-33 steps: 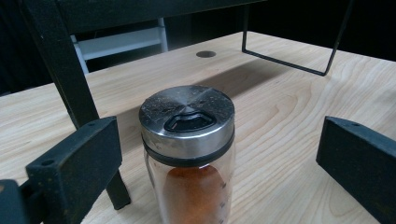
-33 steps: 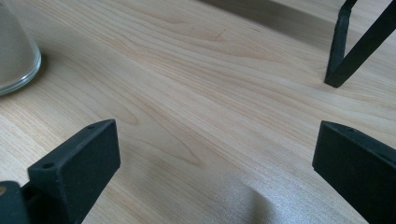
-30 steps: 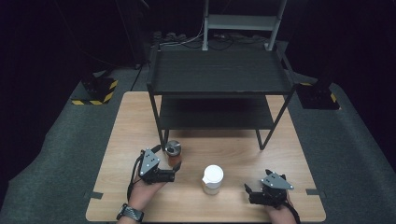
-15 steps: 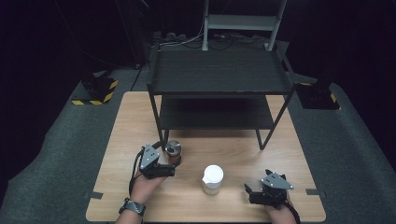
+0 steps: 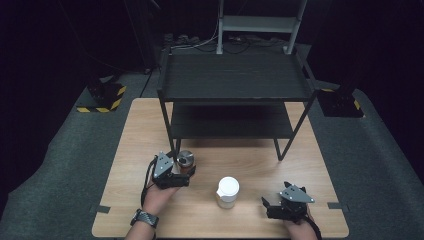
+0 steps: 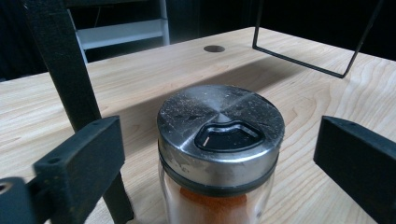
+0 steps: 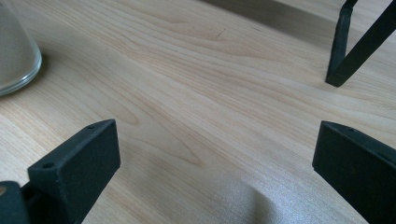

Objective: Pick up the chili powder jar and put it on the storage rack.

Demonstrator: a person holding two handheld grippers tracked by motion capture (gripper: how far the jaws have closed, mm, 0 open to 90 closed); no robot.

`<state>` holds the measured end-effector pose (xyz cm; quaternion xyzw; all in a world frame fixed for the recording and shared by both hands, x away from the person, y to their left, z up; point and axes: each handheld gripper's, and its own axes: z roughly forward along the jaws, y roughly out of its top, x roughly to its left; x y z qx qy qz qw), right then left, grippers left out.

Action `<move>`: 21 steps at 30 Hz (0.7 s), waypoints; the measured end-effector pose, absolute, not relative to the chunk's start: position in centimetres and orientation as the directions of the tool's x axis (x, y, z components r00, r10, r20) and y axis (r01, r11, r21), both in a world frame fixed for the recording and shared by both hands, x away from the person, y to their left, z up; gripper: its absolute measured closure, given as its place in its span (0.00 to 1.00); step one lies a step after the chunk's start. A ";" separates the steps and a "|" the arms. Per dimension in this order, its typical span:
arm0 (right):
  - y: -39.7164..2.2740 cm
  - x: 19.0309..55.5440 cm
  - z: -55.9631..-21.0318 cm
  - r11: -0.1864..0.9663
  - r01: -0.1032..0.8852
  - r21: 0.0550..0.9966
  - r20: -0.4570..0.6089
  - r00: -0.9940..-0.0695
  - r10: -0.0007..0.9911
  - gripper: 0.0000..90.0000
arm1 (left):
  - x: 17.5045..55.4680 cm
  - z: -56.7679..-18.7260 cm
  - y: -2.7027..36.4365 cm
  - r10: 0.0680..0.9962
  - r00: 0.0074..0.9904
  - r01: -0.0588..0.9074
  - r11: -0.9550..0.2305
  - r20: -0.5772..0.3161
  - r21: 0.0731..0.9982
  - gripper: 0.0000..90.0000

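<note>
Closing the left gripper, whose wide jaws have just been narrowing around but not touching the spice jar near the table's front-left, should be centred below the metal lid, while the right gripper rests open and empty.

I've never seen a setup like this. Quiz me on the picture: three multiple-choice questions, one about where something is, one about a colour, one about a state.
1. Where does the spice jar stand?
A. on the shelf's top
B. on the table, between the left gripper's jaws
C. beside the right gripper

2. What colour is the lid of the other jar?
A. white
B. red
C. green

3. How do the right gripper's jaws stand?
A. clamped on a jar
B. shut on nothing
C. open over bare wood

Key: 1 B, the left gripper view shows the jaws either side of it; 2 A, seen from above; 3 C, wood lies between them.
</note>
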<state>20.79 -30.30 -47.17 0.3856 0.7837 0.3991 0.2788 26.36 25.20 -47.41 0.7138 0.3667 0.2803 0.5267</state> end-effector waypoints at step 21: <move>-30.3 20.8 -47.2 0.387 0.380 0.840 -0.131 -0.551 0.824 0.00 | 26.7 -48.3 25.7 0.809 0.588 0.216 -0.142 -0.013 0.966 0.35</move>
